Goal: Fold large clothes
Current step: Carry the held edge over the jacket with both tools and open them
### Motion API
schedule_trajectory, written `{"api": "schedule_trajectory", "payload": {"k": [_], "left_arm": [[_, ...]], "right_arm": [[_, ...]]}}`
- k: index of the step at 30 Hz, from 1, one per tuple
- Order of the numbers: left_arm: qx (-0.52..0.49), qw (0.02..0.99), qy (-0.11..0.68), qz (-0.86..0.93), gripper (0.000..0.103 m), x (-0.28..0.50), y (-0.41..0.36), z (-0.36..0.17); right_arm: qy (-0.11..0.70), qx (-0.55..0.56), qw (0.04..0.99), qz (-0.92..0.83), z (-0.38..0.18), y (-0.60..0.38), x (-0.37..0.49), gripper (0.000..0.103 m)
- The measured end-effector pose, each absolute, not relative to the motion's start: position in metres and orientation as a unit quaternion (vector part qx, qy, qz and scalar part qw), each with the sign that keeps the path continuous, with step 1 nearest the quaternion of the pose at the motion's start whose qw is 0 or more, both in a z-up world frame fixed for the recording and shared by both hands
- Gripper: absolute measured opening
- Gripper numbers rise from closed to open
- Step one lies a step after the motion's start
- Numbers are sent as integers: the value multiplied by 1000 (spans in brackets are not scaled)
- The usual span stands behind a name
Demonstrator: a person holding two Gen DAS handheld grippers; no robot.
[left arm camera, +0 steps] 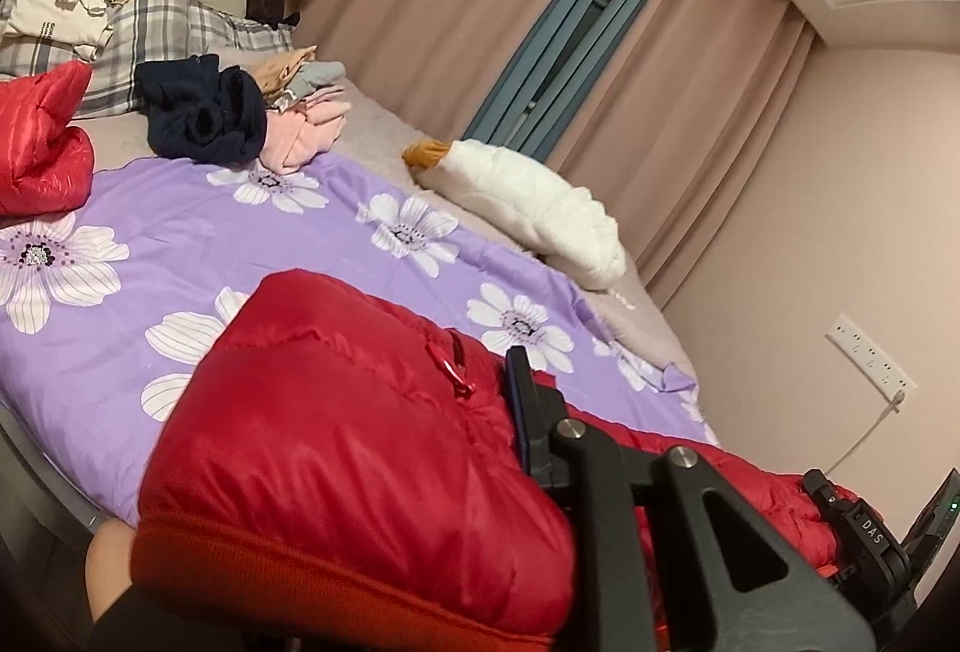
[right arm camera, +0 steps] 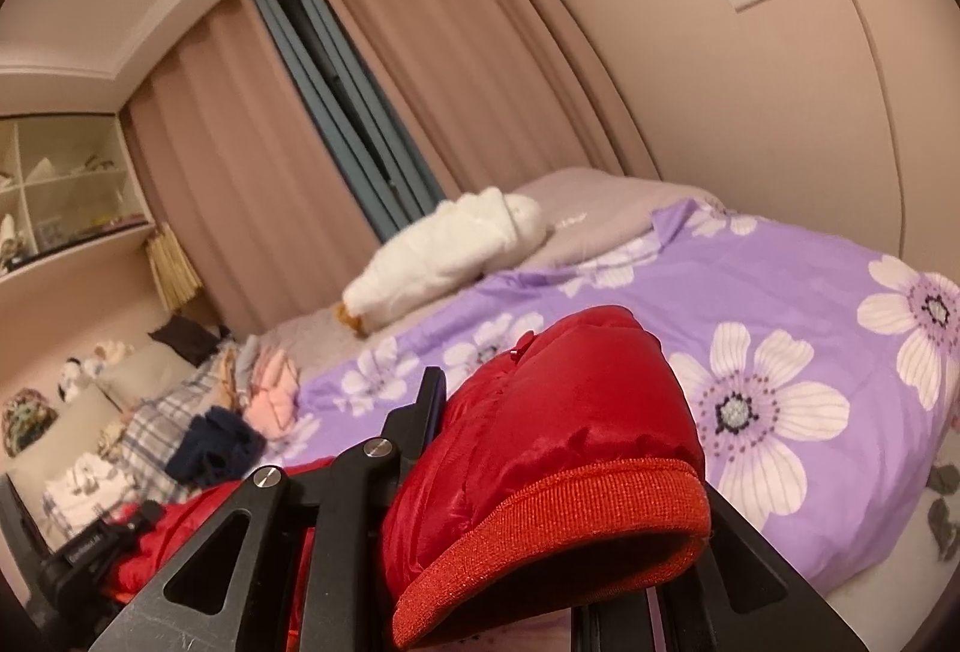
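A red puffer jacket [left arm camera: 360, 442] with a ribbed hem is held up above a purple flowered bedspread [left arm camera: 180, 232]. My left gripper [left arm camera: 510, 412] is shut on the jacket near its zip pocket; only one finger [left arm camera: 519, 400] shows, the other is hidden by the fabric. My right gripper [right arm camera: 456, 412] is shut on the same jacket [right arm camera: 552, 448] near its ribbed hem [right arm camera: 564, 520]; one finger [right arm camera: 420, 412] shows, the other is covered. Another part of the jacket [left arm camera: 42, 136] lies bunched at the left of the bed. The right gripper shows in the left wrist view [left arm camera: 864, 526].
A white plush duck [left arm camera: 528, 208] lies by the curtain. A pile of dark, pink and grey clothes [left arm camera: 240, 112] and plaid pillows [left arm camera: 150, 34] sit at the head of the bed. A wall socket strip [left arm camera: 870, 358] with a cable is on the right.
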State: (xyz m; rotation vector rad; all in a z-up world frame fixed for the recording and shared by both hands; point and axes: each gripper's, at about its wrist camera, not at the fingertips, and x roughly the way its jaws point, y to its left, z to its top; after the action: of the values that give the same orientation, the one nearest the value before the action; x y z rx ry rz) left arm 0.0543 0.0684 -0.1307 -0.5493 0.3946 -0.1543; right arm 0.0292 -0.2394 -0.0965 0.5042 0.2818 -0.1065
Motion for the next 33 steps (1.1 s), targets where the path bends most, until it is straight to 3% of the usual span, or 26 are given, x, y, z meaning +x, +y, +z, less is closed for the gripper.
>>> {"api": "schedule_trajectory", "payload": {"k": [33], "left_arm": [[-257,933,244,-63,20,135,57,-171]], "right_arm": [[203,244,945,-74,-128,-241,86,18]]}}
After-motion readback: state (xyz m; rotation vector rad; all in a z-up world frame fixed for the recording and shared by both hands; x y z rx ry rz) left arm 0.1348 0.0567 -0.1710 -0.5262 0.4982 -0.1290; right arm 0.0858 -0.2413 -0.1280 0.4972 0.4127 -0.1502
